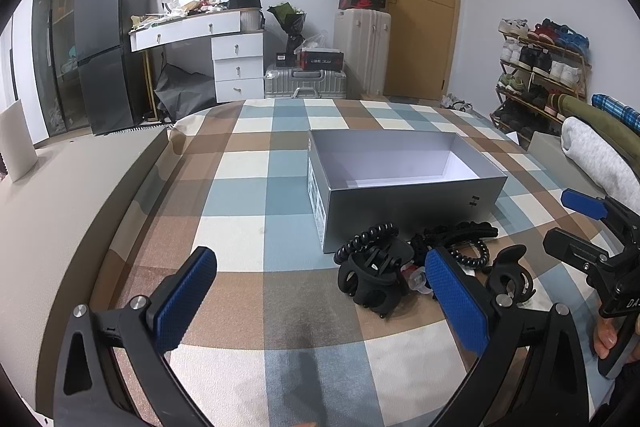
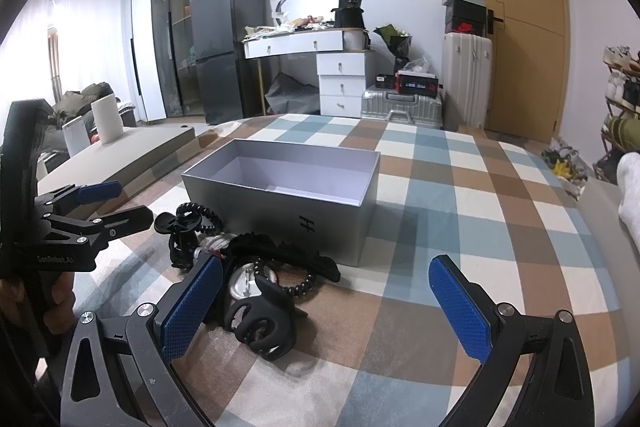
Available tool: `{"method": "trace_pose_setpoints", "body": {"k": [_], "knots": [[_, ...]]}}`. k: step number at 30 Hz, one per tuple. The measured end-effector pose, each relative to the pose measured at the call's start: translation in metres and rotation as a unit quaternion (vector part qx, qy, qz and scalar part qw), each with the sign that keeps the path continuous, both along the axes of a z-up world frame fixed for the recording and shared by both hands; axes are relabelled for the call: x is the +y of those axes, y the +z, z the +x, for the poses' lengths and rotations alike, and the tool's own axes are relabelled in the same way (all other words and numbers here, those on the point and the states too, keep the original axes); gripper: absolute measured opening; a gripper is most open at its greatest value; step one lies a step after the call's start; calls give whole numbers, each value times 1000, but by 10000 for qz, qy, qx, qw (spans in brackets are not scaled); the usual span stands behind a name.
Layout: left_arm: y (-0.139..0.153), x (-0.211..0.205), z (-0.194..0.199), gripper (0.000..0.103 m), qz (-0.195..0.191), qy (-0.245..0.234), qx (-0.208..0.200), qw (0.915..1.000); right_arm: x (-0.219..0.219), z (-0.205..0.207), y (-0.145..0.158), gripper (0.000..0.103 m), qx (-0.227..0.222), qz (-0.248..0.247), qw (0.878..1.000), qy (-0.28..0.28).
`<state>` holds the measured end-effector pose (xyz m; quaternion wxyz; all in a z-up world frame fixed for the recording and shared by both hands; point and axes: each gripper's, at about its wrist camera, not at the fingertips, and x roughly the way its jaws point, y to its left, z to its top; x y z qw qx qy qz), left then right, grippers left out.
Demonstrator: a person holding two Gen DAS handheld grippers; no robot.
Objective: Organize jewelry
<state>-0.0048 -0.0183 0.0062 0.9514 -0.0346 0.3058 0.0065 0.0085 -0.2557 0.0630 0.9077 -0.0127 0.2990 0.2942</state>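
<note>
We see a bed with a checked cover (image 1: 248, 187) in blue, brown and cream. An open grey box (image 1: 404, 187) sits on it, and we can see nothing inside it.

Right in front of the box lies a small heap of black hair things. There is a big black claw clip (image 1: 372, 279), a curly black hair tie (image 1: 364, 239) and a long black clip (image 1: 460, 229) touching the front of the box. A second claw clip (image 2: 264, 323) lies nearest to the right tool. A small shiny round thing (image 2: 240, 283) peeks out beside it, but we cannot tell what it is.

Our left gripper (image 1: 320, 307) hangs just over the cover, with its blue pads (image 1: 186, 299) far apart and nothing between them. The heap is by its right finger.

Our right gripper (image 2: 324, 311) is spread wide too, and holds nothing. The heap sits by its left finger. A hand (image 1: 608, 335) grips its handle at the edge of the left view.
</note>
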Motion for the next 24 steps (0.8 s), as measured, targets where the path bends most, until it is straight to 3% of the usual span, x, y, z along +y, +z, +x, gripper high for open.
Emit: {"method": "trace_pose_setpoints", "body": {"k": [12,24], "knots": [[0,2,0,102,-13,8,-1,10000,9,3,-4,103,117,-309,9995,-5],[-1,4,2,102,-33,22,64,10000,29,10,-20,102,971,-510,9936,256]]}}
